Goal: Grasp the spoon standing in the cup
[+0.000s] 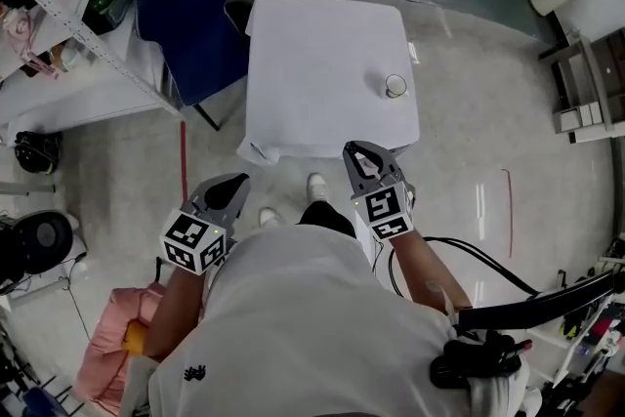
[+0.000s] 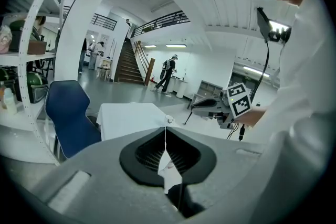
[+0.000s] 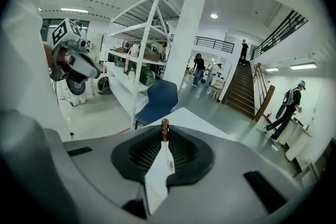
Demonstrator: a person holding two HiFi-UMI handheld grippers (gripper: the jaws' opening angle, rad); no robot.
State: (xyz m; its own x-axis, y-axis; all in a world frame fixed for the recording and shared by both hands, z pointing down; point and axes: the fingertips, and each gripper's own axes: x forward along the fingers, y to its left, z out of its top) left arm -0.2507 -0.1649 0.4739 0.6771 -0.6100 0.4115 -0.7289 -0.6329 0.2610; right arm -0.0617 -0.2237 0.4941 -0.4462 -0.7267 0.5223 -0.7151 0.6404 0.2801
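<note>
The spoon [image 3: 165, 127] appears only as a small brown stem, seemingly upright, in the cup [image 1: 395, 86]. The cup stands on the right side of the white-clothed bench [image 1: 312, 44], about midway between its near and far edges. The right tool [image 1: 367, 154] hovers at the bench's near edge, with the cup ahead and slightly right; its jaws are drawn almost together on nothing. The left tool [image 1: 227, 193], clenched and empty, hangs well to the left, short of the bench. The right one is clearly nearer, and would likely have to spread before closing across the handle.
</note>
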